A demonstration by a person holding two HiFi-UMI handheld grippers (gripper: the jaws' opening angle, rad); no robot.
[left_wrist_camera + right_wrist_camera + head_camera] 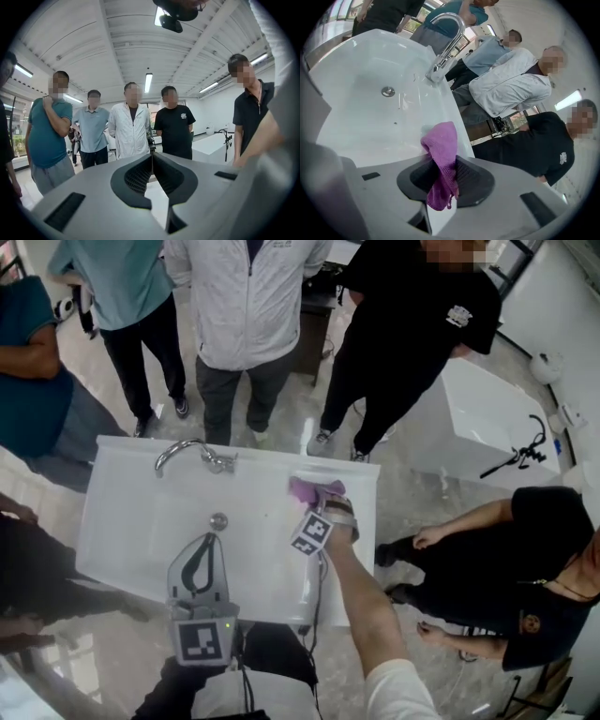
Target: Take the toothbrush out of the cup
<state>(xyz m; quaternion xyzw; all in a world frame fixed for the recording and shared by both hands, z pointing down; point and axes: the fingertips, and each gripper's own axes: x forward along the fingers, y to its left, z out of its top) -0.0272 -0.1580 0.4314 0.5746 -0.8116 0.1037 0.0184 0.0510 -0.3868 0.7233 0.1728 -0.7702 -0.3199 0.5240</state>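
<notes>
No toothbrush or cup shows in any view. My right gripper (pixel 325 498) is shut on a purple cloth (pixel 310 489) over the right rim of the white sink (pixel 122 531). In the right gripper view the cloth (pixel 440 154) hangs pinched between the jaws of the right gripper (pixel 449 165), with one end sticking up over the basin. My left gripper (pixel 210 540) hovers over the sink's front edge. In the left gripper view the left gripper (pixel 152 155) has its tips together and nothing between them.
A chrome faucet (pixel 192 454) stands at the sink's far rim, and a drain (pixel 218 520) sits in the basin. Several people stand close beyond the sink, and another person crouches at the right. A white block (pixel 478 423) stands at the right.
</notes>
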